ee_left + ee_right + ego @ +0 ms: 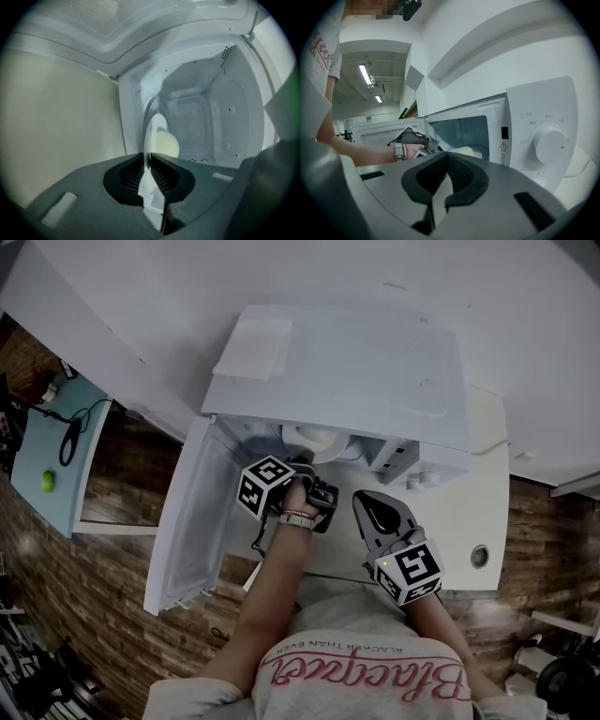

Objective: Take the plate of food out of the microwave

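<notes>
On white counter [489,486], open microwave [361,371], brown floor [94,601], white wall [534,306]

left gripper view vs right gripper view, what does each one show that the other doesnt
Only the left gripper view: the left gripper up close, its fingers shut on the rim of the plate, and the back wall of the microwave cavity.
Only the right gripper view: the dial, the person's left hand at the opening, and the right gripper, fingers together and empty.
Both: the open cavity and the pale food inside.
</notes>
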The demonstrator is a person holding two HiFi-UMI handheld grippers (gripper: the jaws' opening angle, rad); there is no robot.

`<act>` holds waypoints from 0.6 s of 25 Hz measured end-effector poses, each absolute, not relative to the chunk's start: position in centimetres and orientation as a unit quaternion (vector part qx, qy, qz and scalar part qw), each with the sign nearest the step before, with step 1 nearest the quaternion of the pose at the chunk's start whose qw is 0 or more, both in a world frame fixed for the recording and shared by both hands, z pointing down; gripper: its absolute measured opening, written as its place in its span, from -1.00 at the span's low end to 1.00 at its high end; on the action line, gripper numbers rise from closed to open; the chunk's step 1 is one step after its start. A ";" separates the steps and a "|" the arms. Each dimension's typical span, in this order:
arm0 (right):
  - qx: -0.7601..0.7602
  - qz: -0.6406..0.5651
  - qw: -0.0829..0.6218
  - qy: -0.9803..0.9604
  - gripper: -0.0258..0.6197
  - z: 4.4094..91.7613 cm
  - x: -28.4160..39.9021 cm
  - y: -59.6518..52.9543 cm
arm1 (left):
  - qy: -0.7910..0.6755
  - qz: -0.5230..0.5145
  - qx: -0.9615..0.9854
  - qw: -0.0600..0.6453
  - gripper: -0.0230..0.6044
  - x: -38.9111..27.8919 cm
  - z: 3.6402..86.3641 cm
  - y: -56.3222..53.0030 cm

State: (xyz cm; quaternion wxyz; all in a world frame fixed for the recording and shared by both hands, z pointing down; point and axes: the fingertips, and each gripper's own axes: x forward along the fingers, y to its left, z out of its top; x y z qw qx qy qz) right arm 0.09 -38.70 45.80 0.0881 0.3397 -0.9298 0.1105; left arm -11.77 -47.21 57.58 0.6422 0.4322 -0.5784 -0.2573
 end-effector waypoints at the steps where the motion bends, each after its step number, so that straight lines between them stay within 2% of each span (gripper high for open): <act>1: 0.339 0.110 0.089 -0.930 -0.88 45.8 0.1 -38.7 | -0.579 -0.254 0.430 0.645 -0.78 -11.8 57.6 -47.2; 8: 0.336 0.110 0.090 -0.931 -0.88 45.8 -0.2 -38.6 | -0.586 -0.234 0.431 0.645 -0.80 -11.9 56.6 -46.9; 15: 0.333 0.110 0.090 -0.932 -0.88 45.9 -0.6 -38.4 | -0.565 -0.288 0.456 0.625 -0.87 -12.0 55.3 -47.3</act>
